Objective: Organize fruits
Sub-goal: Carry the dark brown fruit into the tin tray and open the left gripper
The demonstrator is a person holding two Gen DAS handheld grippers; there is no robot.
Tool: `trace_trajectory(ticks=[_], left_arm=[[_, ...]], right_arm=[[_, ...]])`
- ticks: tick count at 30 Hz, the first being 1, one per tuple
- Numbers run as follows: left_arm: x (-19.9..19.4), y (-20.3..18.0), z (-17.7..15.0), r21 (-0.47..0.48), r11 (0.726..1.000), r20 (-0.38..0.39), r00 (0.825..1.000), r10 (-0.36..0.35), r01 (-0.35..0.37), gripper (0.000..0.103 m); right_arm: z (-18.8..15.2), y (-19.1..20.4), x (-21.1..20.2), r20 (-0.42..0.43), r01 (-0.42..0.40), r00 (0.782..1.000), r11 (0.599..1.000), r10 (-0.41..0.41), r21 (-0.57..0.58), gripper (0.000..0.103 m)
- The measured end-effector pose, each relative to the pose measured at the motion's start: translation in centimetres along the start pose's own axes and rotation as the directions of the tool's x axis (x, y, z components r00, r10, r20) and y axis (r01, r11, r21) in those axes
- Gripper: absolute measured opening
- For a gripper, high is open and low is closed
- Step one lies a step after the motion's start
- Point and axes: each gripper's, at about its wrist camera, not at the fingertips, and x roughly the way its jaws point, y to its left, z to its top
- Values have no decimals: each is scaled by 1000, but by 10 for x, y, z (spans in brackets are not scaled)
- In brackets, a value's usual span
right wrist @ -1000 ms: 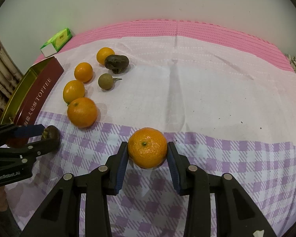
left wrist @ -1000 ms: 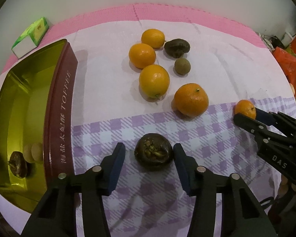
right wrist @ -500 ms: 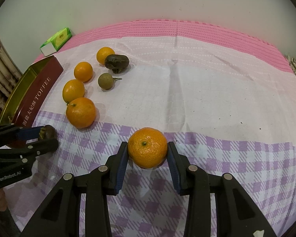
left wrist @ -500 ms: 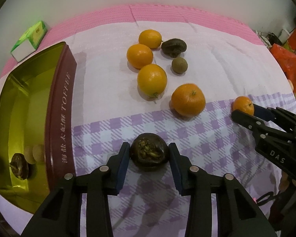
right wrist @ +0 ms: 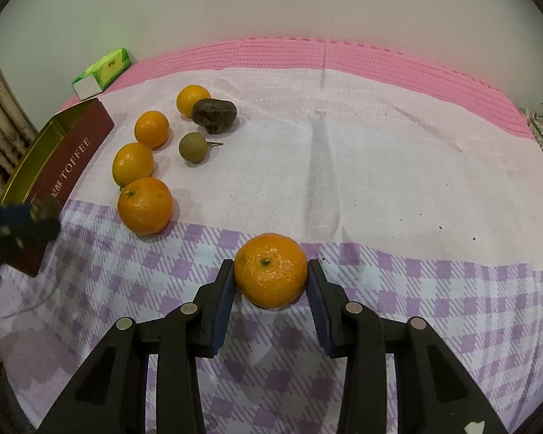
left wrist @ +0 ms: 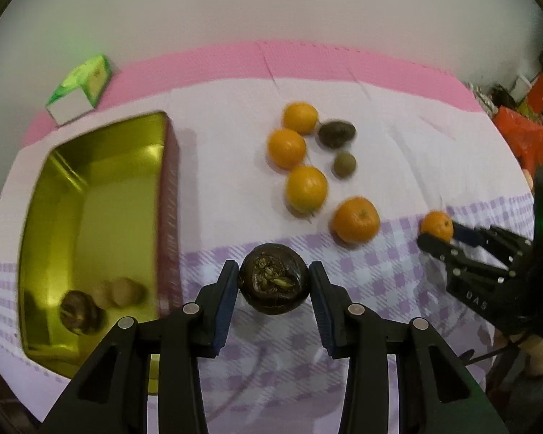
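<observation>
Fruit in the left gripper [left wrist: 274, 285] is a dark brown, wrinkled ball [left wrist: 273, 279] with a cracked, seedy top, clamped between both pads, above the checked cloth [left wrist: 380, 271] just right of the gold tin [left wrist: 90, 217]. Motion blur smears the tin's contents. The right gripper [right wrist: 270, 284] is closed on a dimpled tangerine [right wrist: 270, 269], centred between its pads.

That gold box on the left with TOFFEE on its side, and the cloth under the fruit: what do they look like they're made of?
The gold box looks like a metal tin: its inside is a glossy gold that mirrors the fruit in it, and its dark red outer wall carries printed lettering. The cloth looks like thin woven fabric, matte, with creases and a printed purple check; I can't tell cotton from synthetic.
</observation>
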Motion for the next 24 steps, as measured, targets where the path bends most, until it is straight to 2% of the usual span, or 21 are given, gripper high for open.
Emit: trace_trajectory(ticks=[7, 14, 19, 24], left_arm=[[-13, 56, 10, -67, 993, 46, 994, 97, -93, 41], [-9, 125, 14, -140, 969, 28, 978, 209, -203, 41], [2, 163, 12, -181, 958, -11, 974, 225, -223, 41], [16, 180, 8, -195, 954, -40, 974, 222, -225, 41]], right_arm=[[0, 3, 0, -1, 18, 1000, 1000, -18, -9, 36], [0, 6, 1, -3, 37, 999, 999, -37, -13, 36], [1, 9, 2, -4, 54, 999, 998, -54, -10, 36], [2, 11, 3, -10, 68, 998, 998, -69, -9, 36]])
